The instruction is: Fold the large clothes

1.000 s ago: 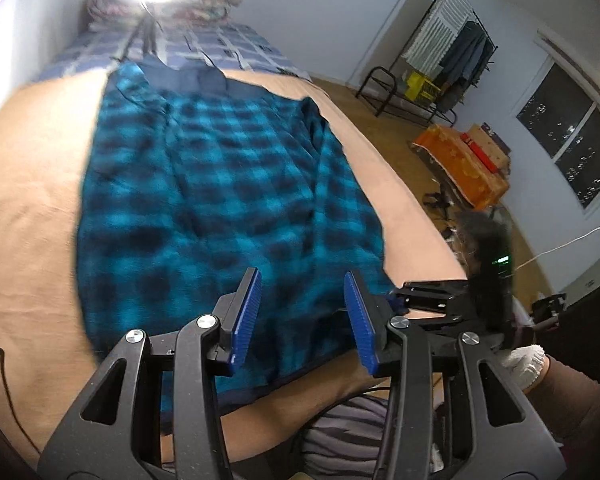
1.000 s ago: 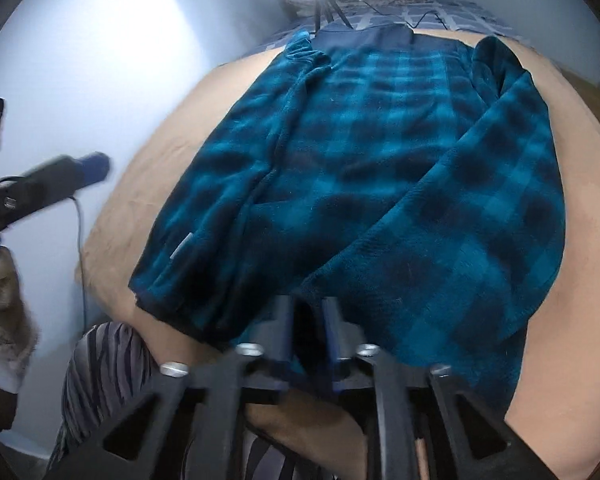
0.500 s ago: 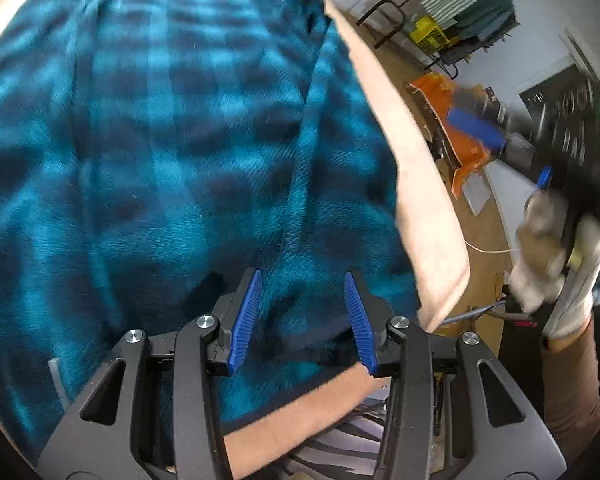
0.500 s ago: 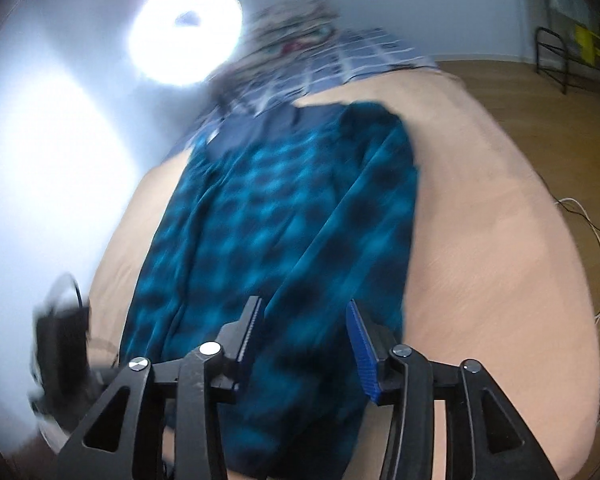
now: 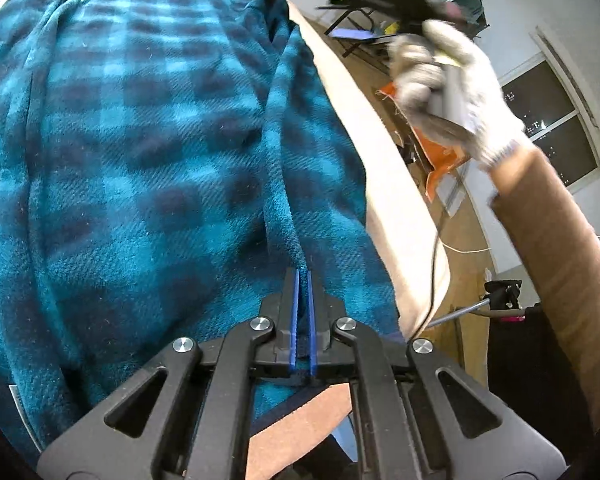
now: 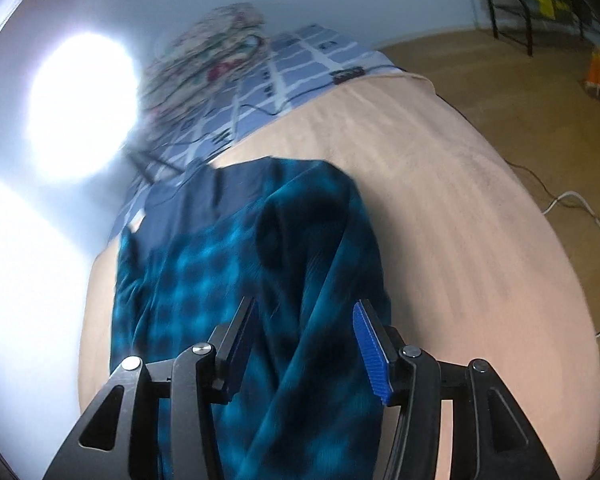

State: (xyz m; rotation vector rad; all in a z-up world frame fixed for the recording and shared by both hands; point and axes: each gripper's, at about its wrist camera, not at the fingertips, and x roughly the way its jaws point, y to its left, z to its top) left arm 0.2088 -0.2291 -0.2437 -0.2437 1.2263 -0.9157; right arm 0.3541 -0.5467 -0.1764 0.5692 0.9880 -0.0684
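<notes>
Bedroom w/ wood floor (image 6: 460, 52); tan cover (image 6: 440, 220) spreads over the bed, and the plaid garment (image 5: 140, 140) lies flat on it, navy waistband (image 6: 204, 196) at the far end by the blue-check bedding (image 6: 300, 60). Your left gripper (image 5: 303, 280) tilts down at the garment's near hem, jaws pinched shut on a ridge of fabric that runs off toward 12 o'clock. Your right hand (image 5: 448, 92), in a white glove w/ brown sleeve (image 5: 556, 248), shows at 2 o'clock in the left view, raised over the bed's edge, blurred. Your right gripper (image 6: 304, 324) points down over the garment's right side, jaws apart after just widening, nothing clamped btwn them; whether the pads (image 6: 370, 352) touch cloth can't be told.
</notes>
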